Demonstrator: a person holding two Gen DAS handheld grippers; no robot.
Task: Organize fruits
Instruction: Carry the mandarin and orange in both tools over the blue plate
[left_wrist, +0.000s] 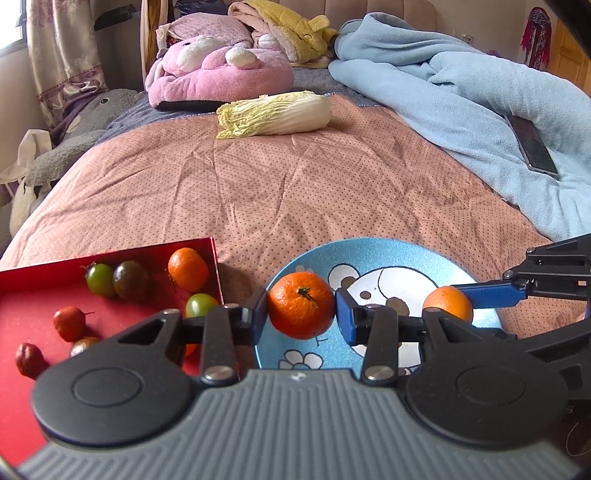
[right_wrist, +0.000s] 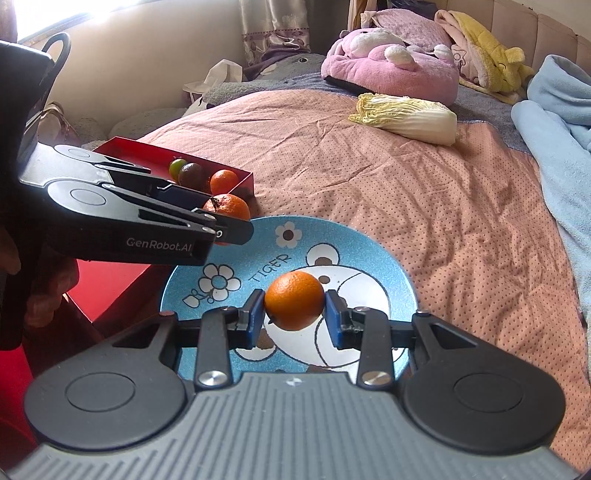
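My left gripper (left_wrist: 301, 312) is shut on a mandarin (left_wrist: 301, 304) with a green stem, held over the left rim of a blue cartoon plate (left_wrist: 369, 251). My right gripper (right_wrist: 294, 314) is shut on a smaller mandarin (right_wrist: 294, 301) above the middle of the same plate (right_wrist: 369, 254). That fruit (left_wrist: 447, 302) and the right gripper's blue finger (left_wrist: 487, 293) show at the right of the left wrist view. The left gripper (right_wrist: 229, 229) and its mandarin (right_wrist: 229, 206) appear at the left of the right wrist view. A red tray (left_wrist: 33, 295) holds another mandarin (left_wrist: 187, 268), green tomatoes (left_wrist: 100, 279) and small red fruits (left_wrist: 69, 323).
The plate and tray lie on a pink dotted bedspread (left_wrist: 295, 192). A napa cabbage (left_wrist: 273, 114) lies farther back. Pink (left_wrist: 218, 70) and yellow plush toys sit at the headboard. A blue blanket (left_wrist: 461, 92) with a phone (left_wrist: 532, 146) on it covers the right side.
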